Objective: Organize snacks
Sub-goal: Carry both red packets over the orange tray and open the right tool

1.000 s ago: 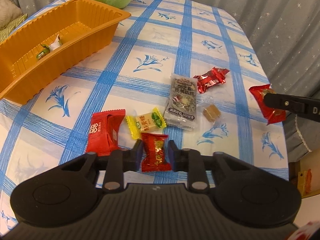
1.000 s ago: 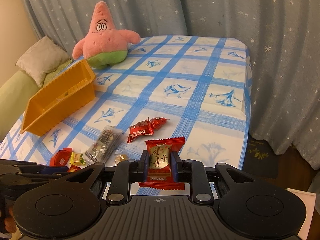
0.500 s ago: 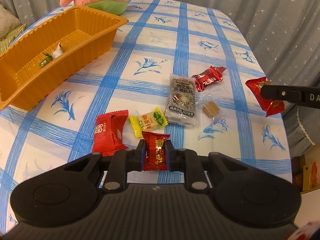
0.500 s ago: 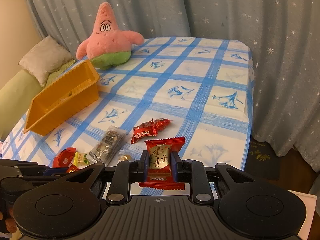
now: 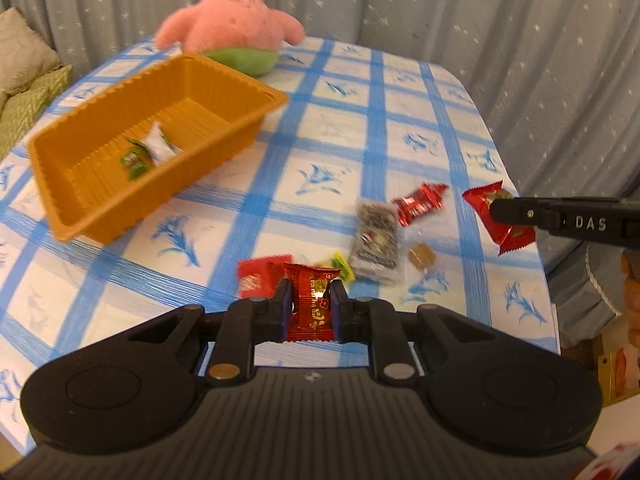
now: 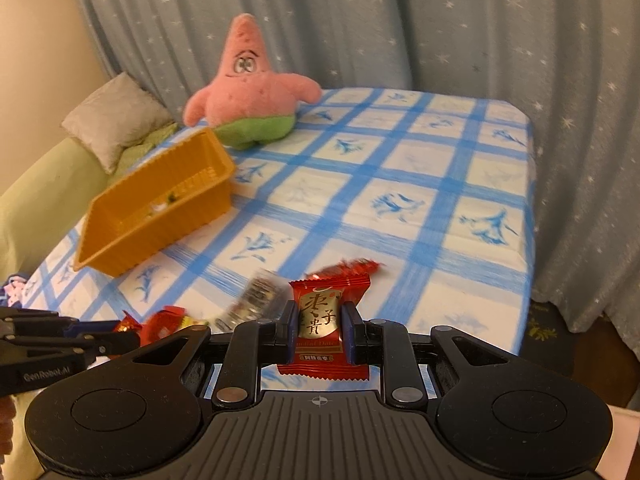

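My left gripper [image 5: 311, 295] is shut on a small red candy packet [image 5: 313, 305], held above the blue-checked tablecloth. My right gripper [image 6: 319, 318] is shut on a red date snack packet [image 6: 323, 324] with a gold label; that packet [image 5: 500, 216] also shows at the right in the left wrist view. The orange tray [image 5: 76, 208] stands at the left with two wrapped candies [image 5: 148, 152] inside, and it appears again as the orange tray [image 6: 132, 248] in the right wrist view. On the cloth lie a red wrapper [image 5: 258, 276], a yellow candy [image 5: 342, 270], a grey packet [image 5: 374, 240], a brown sweet [image 5: 421, 257] and a red twist candy [image 5: 420, 202].
A pink starfish plush [image 5: 230, 20] sits at the far end behind the tray. Star-printed curtains [image 6: 440, 20] hang behind and to the right. A cushion [image 6: 116, 124] and a green sofa arm lie at the left. The table's right edge [image 5: 548, 300] drops off close to the snacks.
My left gripper closed on the red candy packet and lifted it off the cloth. The view tilted up toward the tray and plush. The right gripper rose slightly, still gripping its packet.
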{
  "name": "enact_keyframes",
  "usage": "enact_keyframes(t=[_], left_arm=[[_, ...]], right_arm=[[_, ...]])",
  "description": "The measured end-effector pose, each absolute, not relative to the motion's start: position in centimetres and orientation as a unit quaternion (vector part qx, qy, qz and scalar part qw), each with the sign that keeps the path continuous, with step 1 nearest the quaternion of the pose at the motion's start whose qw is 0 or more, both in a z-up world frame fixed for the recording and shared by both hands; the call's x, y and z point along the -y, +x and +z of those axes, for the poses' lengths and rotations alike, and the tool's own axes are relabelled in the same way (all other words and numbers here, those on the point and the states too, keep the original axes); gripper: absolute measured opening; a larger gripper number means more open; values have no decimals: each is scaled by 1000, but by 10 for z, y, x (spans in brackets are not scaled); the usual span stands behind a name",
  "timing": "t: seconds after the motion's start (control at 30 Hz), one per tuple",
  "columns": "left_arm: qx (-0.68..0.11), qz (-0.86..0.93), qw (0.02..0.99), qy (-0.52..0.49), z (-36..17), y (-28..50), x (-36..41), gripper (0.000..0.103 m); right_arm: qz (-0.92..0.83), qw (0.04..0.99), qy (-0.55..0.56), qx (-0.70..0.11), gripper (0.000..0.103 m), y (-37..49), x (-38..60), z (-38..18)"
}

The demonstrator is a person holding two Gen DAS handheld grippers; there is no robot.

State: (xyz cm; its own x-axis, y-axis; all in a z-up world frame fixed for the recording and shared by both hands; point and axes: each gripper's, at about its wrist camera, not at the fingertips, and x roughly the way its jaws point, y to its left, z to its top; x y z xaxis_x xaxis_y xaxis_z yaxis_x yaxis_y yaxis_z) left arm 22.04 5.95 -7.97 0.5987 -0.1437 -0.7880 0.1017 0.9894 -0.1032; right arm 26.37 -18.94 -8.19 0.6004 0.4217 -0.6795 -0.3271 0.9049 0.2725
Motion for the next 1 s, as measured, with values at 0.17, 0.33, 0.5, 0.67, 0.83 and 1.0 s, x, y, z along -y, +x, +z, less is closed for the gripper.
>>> enact_keyframes(t=[0.17,0.33,0.5,0.67,0.83,1.0], left_arm=[[-433,-39,900,-29,-64,221,-83,18],[-416,-9,908,-35,-51,226,-110,18],[-402,17,915,-36,-42,233,-135,18],[-389,34,920,-34,-36,244,-155,18],[-382,47,922,-40,-35,261,-173,18],[-377,59,923,-42,-35,280,-187,18]], right_arm=[[243,889,52,-385,23,274,165,-73],[282,882,43,-375,23,287,133,-66],[316,874,33,-369,23,299,98,-62],[340,868,21,-361,23,313,68,-58],[353,867,12,-351,23,334,42,-55],[361,868,8,-341,23,361,19,-53]])
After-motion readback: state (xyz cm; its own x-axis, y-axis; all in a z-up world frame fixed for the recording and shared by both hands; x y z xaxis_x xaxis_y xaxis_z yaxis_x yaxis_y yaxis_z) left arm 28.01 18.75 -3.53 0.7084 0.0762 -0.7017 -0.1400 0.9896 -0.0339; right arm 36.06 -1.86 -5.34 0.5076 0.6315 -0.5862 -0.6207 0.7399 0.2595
